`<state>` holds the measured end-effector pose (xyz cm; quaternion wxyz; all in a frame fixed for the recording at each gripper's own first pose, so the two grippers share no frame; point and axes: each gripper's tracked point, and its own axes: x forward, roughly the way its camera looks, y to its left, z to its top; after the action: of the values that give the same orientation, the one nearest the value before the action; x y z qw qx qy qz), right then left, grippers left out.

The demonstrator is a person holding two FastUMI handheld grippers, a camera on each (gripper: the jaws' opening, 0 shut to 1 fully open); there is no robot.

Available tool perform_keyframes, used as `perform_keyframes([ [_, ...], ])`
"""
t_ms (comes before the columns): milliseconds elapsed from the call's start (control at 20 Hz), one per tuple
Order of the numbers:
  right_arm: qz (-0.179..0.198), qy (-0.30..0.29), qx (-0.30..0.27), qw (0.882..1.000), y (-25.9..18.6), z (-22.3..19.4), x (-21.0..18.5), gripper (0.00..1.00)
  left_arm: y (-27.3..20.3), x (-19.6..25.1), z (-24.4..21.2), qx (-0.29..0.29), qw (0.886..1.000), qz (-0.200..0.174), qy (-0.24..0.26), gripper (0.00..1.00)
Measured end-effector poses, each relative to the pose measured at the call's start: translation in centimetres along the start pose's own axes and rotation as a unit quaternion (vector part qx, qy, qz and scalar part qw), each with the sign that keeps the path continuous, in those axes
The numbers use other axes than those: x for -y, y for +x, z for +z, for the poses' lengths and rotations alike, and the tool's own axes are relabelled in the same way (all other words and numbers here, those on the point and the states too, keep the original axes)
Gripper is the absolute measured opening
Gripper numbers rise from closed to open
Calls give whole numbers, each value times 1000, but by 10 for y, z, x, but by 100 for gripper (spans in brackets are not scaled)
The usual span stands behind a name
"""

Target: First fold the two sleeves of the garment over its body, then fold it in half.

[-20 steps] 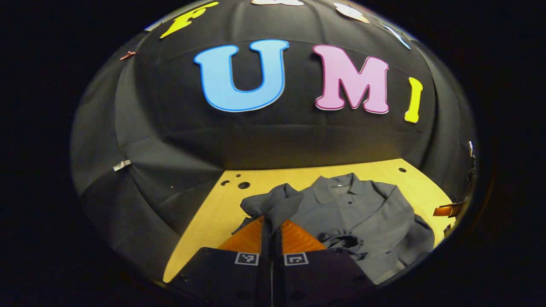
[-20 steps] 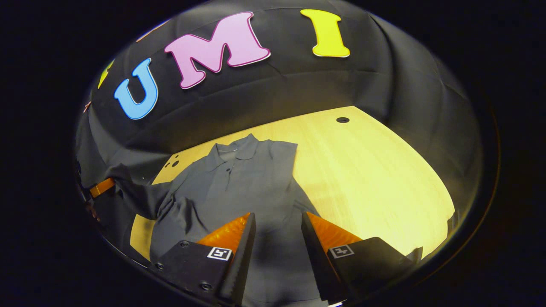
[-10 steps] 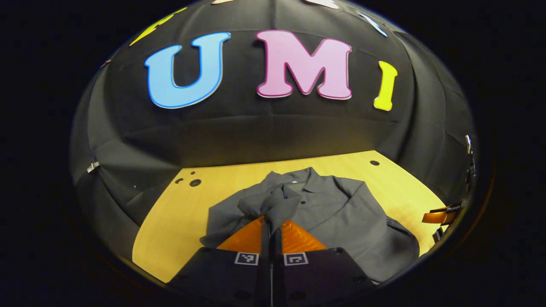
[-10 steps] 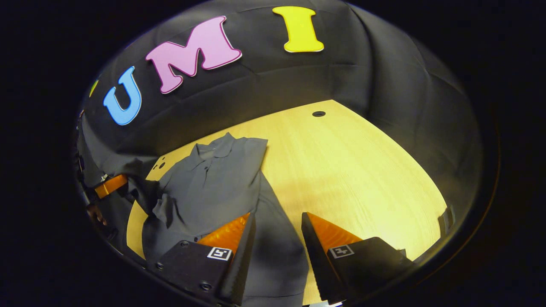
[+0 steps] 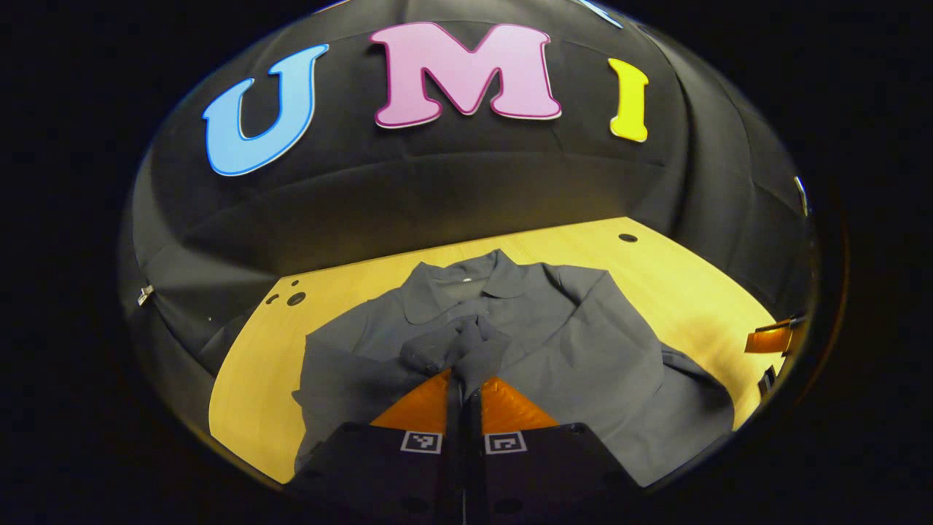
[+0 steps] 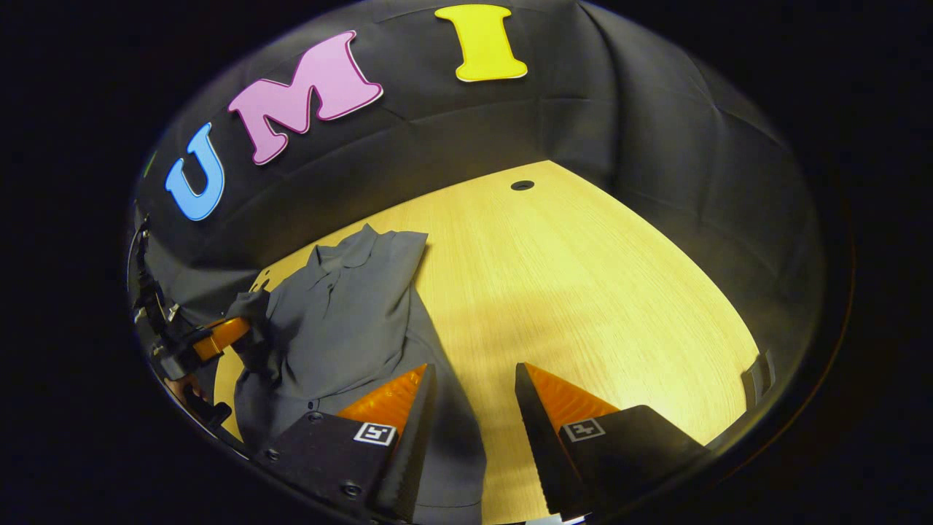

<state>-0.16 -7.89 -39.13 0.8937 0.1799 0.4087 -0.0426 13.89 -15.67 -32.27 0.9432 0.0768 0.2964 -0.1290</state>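
A grey collared garment (image 5: 554, 343) lies on the yellow wooden table (image 5: 678, 292), collar toward the back wall. My left gripper (image 5: 463, 373) is shut on a bunched grey sleeve (image 5: 466, 350) and holds it over the garment's chest. The other sleeve (image 5: 605, 313) lies folded across the body. In the right gripper view the garment (image 6: 342, 306) sits at the left, and the left gripper (image 6: 219, 337) holds cloth at its near-left side. My right gripper (image 6: 474, 394) is open, nothing between its fingers, over the garment's lower right edge and bare table.
The table (image 6: 583, 292) stretches wide to the right of the garment, with a round hole (image 6: 522, 185) near the back. Small holes (image 5: 291, 297) mark the back left corner. Black cloth walls close the booth behind and on both sides.
My left gripper carried the sleeve rightward from beside the garment to over its chest. The right gripper drew away to the right, so the garment now lies farther left in its view.
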Motion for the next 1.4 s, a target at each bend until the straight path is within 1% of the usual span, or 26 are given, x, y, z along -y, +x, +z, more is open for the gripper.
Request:
perform_keyframes([
  [150, 1, 0, -5, 1000, 3, -1, 4, 68, 14, 15, -13, -14, 1000, -5, 8, 8],
  [250, 2, -2, -11, 1000, 5, -4, 7, 68, 23, 25, -23, -26, 999, -13, 15, 10],
  [350, 3, -2, -15, 1000, 8, -5, 8, 68, 28, 39, -32, -40, 999, -31, 19, 16],
  [450, 3, -2, -17, 1000, 10, -6, 10, 68, 29, 49, -37, -46, 998, -46, 21, 29],
  [500, 3, -2, -18, 1000, 10, -6, 11, 68, 30, 54, -39, -48, 997, -53, 20, 33],
  [550, 3, -2, -19, 1000, 10, -6, 12, 70, 30, 61, -39, -48, 997, -63, 19, 33],
  [600, 3, -1, -21, 1000, 11, -7, 13, 71, 30, 69, -40, -48, 996, -76, 17, 41],
  [700, 3, -1, -20, 1000, 11, -6, 14, 72, 26, 83, -42, -51, 993, -101, 17, 45],
  [750, 2, -1, -20, 1000, 10, -7, 14, 72, 22, 89, -42, -51, 992, -115, 14, 45],
  [800, 2, -1, -21, 1000, 9, -8, 14, 72, 19, 98, -42, -51, 989, -138, 8, 49],
  [850, 3, -1, -20, 1000, 7, -8, 14, 72, 13, 107, -41, -51, 986, -159, -2, 46],
  [900, 4, -1, -21, 1000, 6, -9, 12, 72, 10, 112, -40, -49, 984, -171, -12, 60],
  [950, 5, -1, -21, 1000, 5, -11, 11, 72, 5, 115, -37, -46, 982, -181, -18, 62],
  [1000, 6, -2, -21, 1000, 4, -12, 8, 72, 0, 115, -36, -39, 982, -183, -22, 80],
  [1100, 8, -6, -23, 1000, -1, -17, 4, 72, -8, 112, -33, -30, 983, -179, -30, 96],
  [1250, 12, -10, -27, 1000, -10, -27, -4, 72, -22, 103, -34, -29, 985, -167, -30, 96],
  [1300, 15, -12, -28, 999, -14, -30, -7, 73, -28, 97, -33, -26, 986, -164, -29, 93],
  [1350, 18, -14, -31, 999, -18, -35, -11, 74, -35, 92, -32, -23, 986, -162, -29, 96],
  [1400, 20, -17, -33, 999, -21, -39, -14, 75, -43, 87, -31, -19, 986, -162, -29, 97],
])
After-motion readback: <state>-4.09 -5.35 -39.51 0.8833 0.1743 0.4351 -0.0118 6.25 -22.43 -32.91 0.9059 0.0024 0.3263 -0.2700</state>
